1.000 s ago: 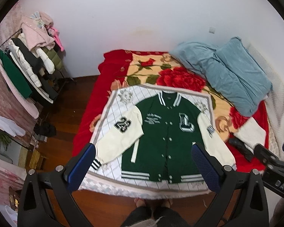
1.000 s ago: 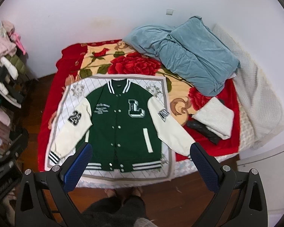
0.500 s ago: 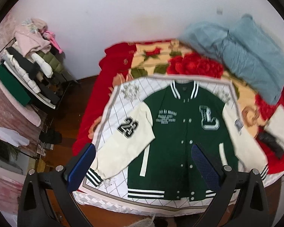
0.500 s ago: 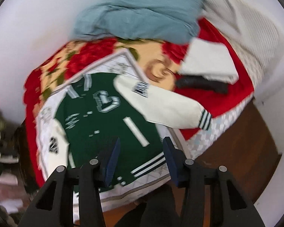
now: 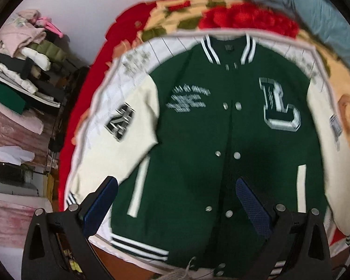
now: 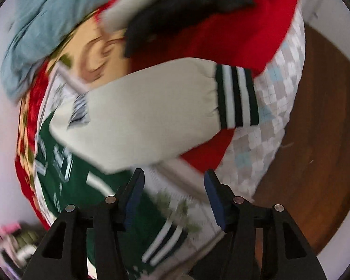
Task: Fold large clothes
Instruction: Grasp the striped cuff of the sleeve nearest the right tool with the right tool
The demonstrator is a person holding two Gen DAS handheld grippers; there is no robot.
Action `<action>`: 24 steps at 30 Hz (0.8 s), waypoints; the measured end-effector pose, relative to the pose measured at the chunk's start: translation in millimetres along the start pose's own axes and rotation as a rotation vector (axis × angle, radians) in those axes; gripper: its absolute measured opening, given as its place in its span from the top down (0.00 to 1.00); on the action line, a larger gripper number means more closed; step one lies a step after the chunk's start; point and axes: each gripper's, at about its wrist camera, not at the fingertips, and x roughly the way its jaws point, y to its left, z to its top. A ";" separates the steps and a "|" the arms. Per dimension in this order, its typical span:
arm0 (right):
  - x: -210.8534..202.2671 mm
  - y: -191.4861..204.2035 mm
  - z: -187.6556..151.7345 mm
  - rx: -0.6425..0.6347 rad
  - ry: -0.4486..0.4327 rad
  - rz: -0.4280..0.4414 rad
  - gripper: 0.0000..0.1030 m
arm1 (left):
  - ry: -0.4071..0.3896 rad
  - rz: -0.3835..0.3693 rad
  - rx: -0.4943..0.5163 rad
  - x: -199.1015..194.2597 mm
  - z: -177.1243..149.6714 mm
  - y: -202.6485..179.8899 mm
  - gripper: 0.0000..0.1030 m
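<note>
A green varsity jacket (image 5: pixel 198 151) with cream sleeves lies flat, front up and snapped shut, on a white patterned sheet (image 5: pixel 133 60) on the bed. My left gripper (image 5: pixel 175 184) hangs open just above the jacket's lower front, its fingers wide apart with nothing gripped. In the right wrist view, the jacket's cream sleeve (image 6: pixel 151 112) with its striped cuff (image 6: pixel 238 98) stretches toward the bed edge. My right gripper (image 6: pixel 174 176) hovers over the sheet just below that sleeve. Its jaws are partly apart and opening, with nothing between the pads.
A rack piled with clothes (image 5: pixel 23 70) stands left of the bed. A blue blanket (image 5: pixel 326 11) lies at the bed's far right, over a red floral blanket (image 5: pixel 245 18). A black item (image 6: pixel 186 16) lies beyond the sleeve. Wooden floor (image 6: pixel 315 128) borders the bed.
Both grippers have dropped toward the jacket, which now fills the views. The right gripper rolled, swung over the right sleeve, and its jaws narrowed from wide open.
</note>
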 end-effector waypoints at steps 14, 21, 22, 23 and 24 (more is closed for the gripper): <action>66.2 -55.6 59.2 0.307 -0.216 0.212 0.71 | 0.083 -0.030 0.107 74.3 -3.0 -103.6 0.00; 121.0 -47.2 93.9 0.345 -0.150 0.236 0.49 | 0.064 -0.046 0.097 94.9 7.0 -110.2 0.00; 117.3 -42.9 94.3 0.348 -0.179 0.241 0.57 | 0.062 -0.050 0.094 97.3 8.5 -109.7 0.00; 111.4 -36.4 94.7 0.342 -0.225 0.244 0.77 | 0.057 -0.053 0.089 99.2 10.1 -108.5 0.00; 105.8 -31.3 91.6 0.327 -0.246 0.244 0.78 | 0.053 -0.054 0.086 99.5 10.6 -107.8 0.00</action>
